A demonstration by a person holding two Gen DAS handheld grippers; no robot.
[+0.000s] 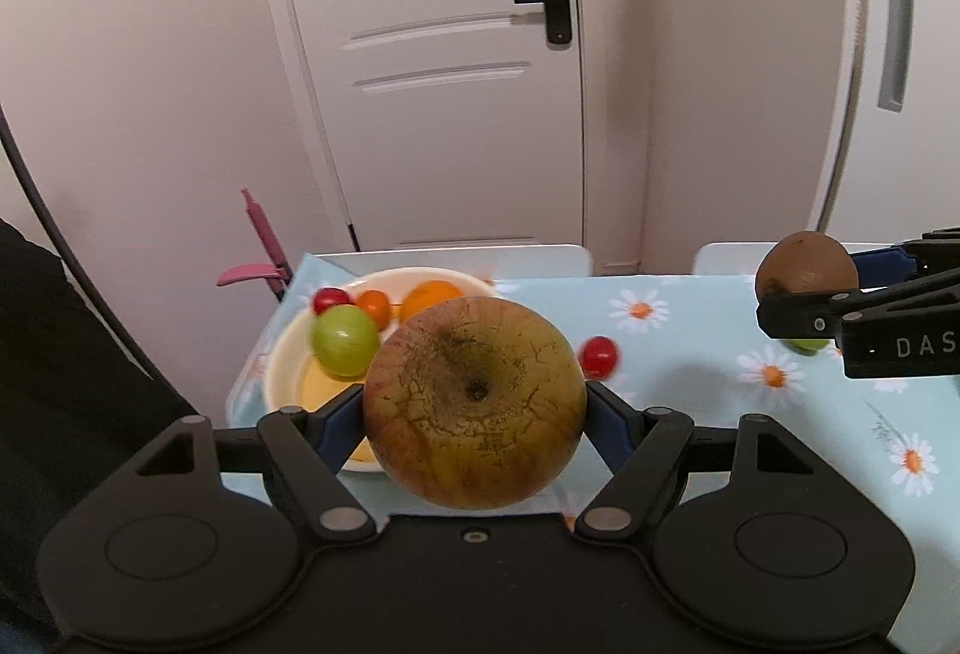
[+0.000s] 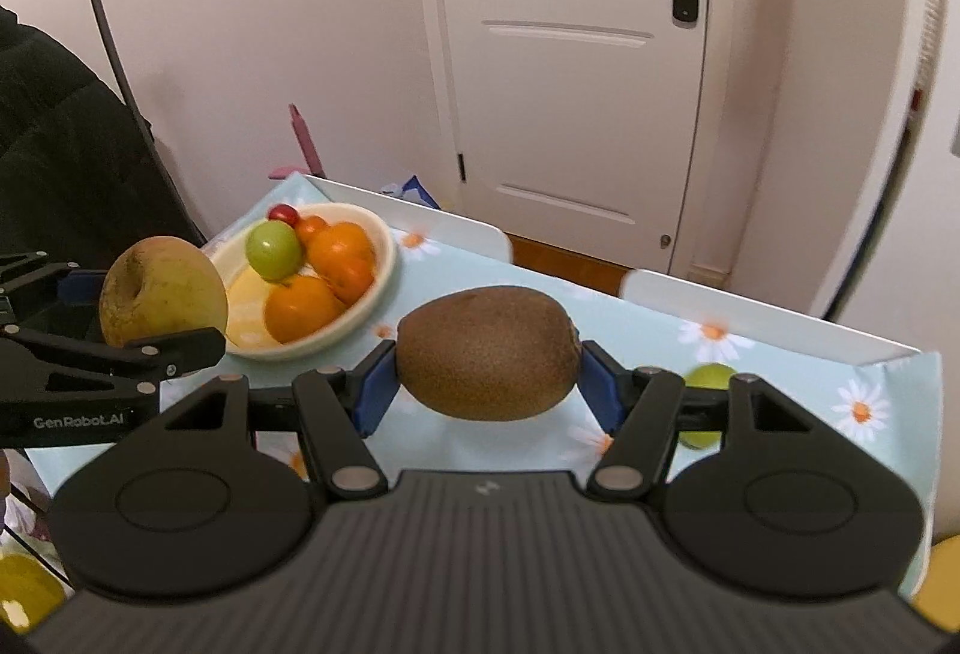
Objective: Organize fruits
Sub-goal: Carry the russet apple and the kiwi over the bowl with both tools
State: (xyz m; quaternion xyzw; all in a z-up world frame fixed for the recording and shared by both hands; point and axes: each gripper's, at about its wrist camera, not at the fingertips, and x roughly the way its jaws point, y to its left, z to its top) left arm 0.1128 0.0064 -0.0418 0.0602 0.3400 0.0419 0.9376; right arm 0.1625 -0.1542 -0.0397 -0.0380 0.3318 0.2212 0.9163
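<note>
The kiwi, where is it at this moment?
The kiwi is held off the table between the blue pads of the right tongs, right of the bowl and the apple.

Daisy-print table with fruit bowl, red tomato

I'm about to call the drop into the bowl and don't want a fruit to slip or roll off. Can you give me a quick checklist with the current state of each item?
1. Left tool clamped on the apple, a pad on each side: ok.
2. Right tool clamped on the kiwi, held by its ends: ok.
3. Both fruits lifted off the tablecloth: ok.
4. Room in the bowl: not ok for both; oranges and a green fruit fill most of it.
5. The two tools apart from each other: ok.
6. Loose red fruit on the cloth staying put: cannot tell.
</note>
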